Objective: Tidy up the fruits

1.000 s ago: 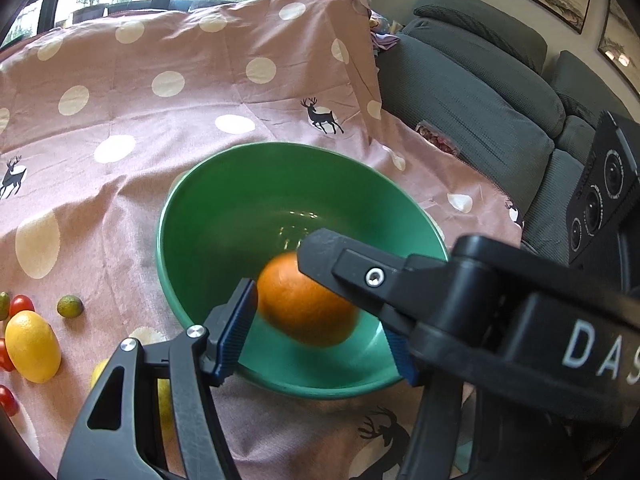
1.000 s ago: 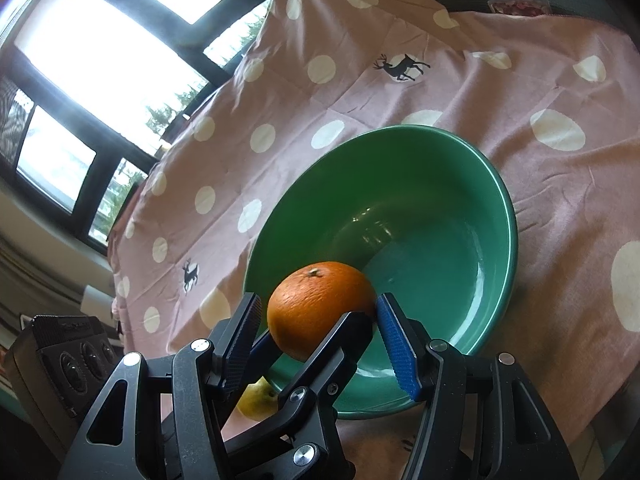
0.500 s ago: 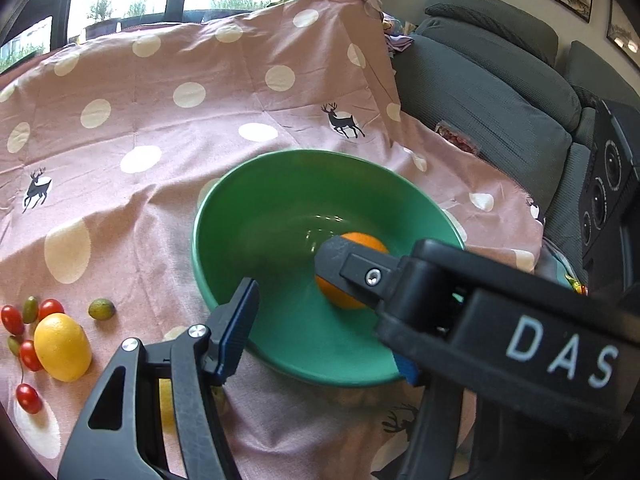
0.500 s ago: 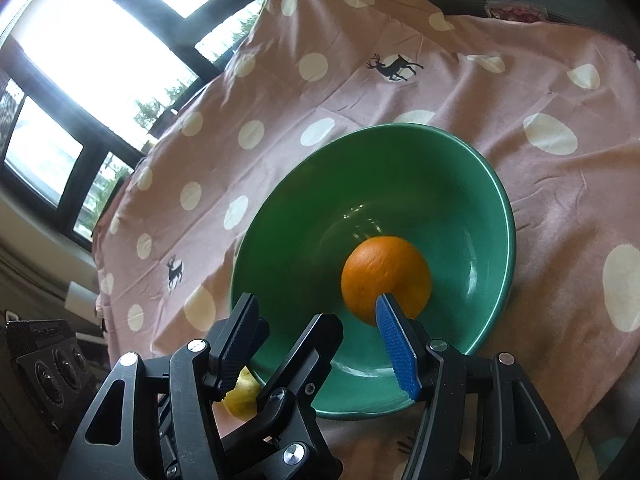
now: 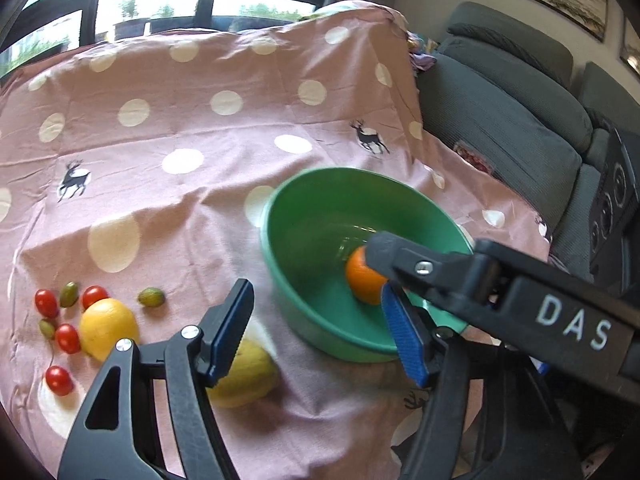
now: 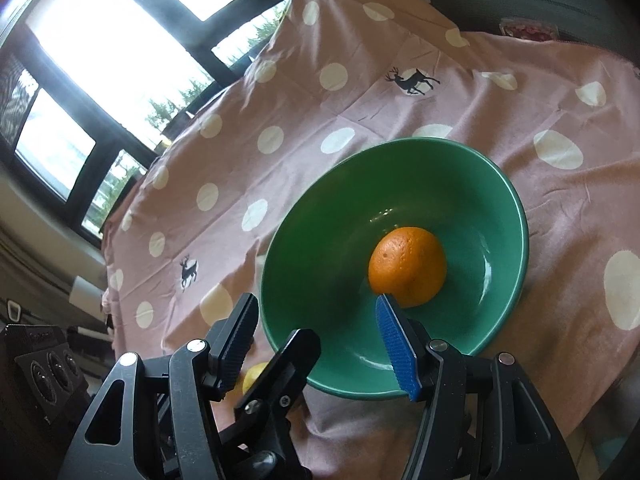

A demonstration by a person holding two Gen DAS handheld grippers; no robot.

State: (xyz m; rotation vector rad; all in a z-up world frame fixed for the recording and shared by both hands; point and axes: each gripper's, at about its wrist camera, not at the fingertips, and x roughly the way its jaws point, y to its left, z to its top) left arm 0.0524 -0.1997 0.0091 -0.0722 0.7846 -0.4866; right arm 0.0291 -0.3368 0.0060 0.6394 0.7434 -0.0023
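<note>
An orange lies inside the green bowl on the pink dotted cloth; it also shows in the left wrist view, in the bowl. My right gripper is open and empty, above the bowl's near rim. My left gripper is open and empty, left of the bowl. Two lemons, several red cherry tomatoes and small green fruits lie on the cloth at the left.
The right gripper's black arm crosses the left wrist view over the bowl. A grey sofa stands to the right of the table. Windows lie behind the table. A black device sits at lower left.
The orange left the right gripper's fingers and now lies in the bowl. Both grippers pulled back from the bowl; the left one swung left, showing more fruit.
</note>
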